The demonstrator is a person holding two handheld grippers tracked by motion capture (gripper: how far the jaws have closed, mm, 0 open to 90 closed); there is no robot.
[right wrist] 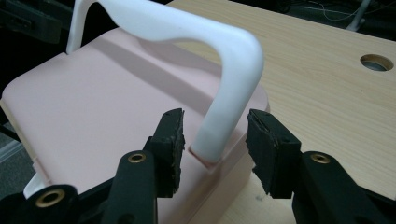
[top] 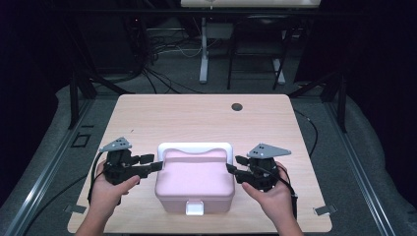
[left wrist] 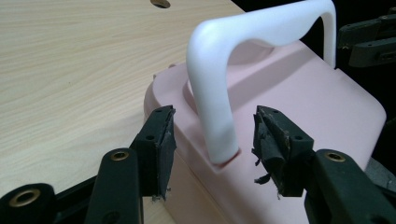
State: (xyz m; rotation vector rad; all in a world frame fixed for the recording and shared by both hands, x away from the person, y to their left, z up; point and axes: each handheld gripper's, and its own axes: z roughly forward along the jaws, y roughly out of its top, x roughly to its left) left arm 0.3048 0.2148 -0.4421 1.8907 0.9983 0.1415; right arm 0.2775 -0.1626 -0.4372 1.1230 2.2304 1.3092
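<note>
Near the front edge of the wooden table, between the two hands, stands a pink box with rounded corners and a closed pink lid. A white carrying handle is fixed at the two short sides of the lid and stands raised over it, and a small white latch sits in the middle of the front wall, on the person's side. At the left side of the box the left gripper points toward the foot of the handle; in the left gripper view its two black jaws stand wide apart on both sides of the white handle leg, with a clear gap on each side, so the worn pads do not press on it and the gripper holds nothing. At the right side of the box the right gripper does the same from the other direction; in the right gripper view its jaws are also apart around the other handle leg, not touching it, and it holds nothing either. Each gripper is carried by a hand, the left hand and the right hand, which come in from the bottom of the high view. Farther back on the table top there is a round cable hole, well apart from the box. Behind the table the dark floor shows cables and the white leg of another table.
</note>
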